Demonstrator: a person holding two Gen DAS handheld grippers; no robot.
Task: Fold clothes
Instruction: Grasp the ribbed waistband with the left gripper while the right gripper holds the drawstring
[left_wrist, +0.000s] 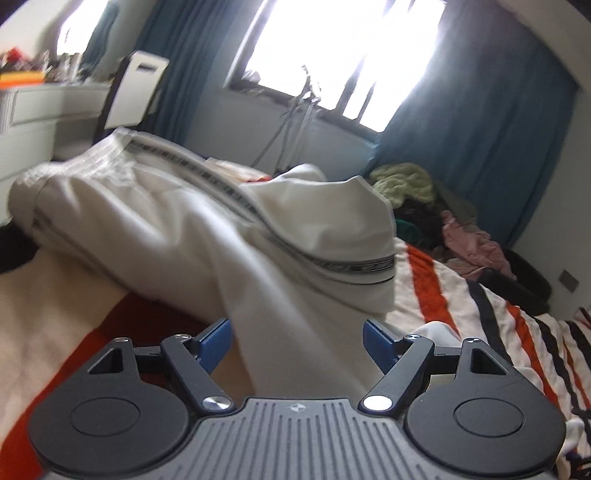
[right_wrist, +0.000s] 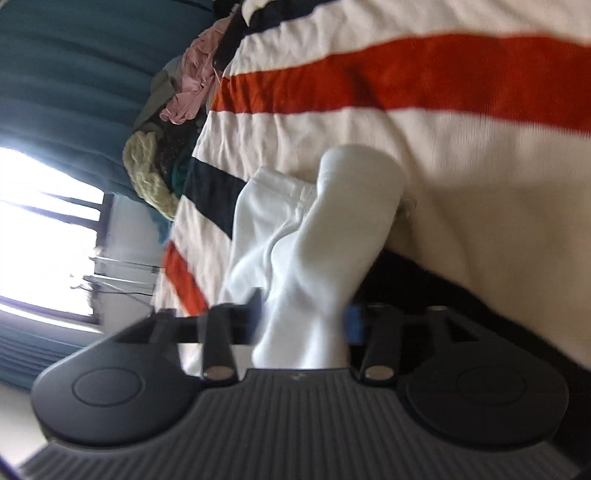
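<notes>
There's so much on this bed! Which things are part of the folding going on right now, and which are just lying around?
Part of the job:
- cream trousers with a dark side stripe
- white cloth between the right gripper jaws
- left gripper, open

Just lying about:
- heap of clothes by the curtain
- striped blanket
- chair

Cream trousers (left_wrist: 192, 221) with dark side stripe; blanket (left_wrist: 461, 295) striped cream, orange, seemingly navy.
</notes>
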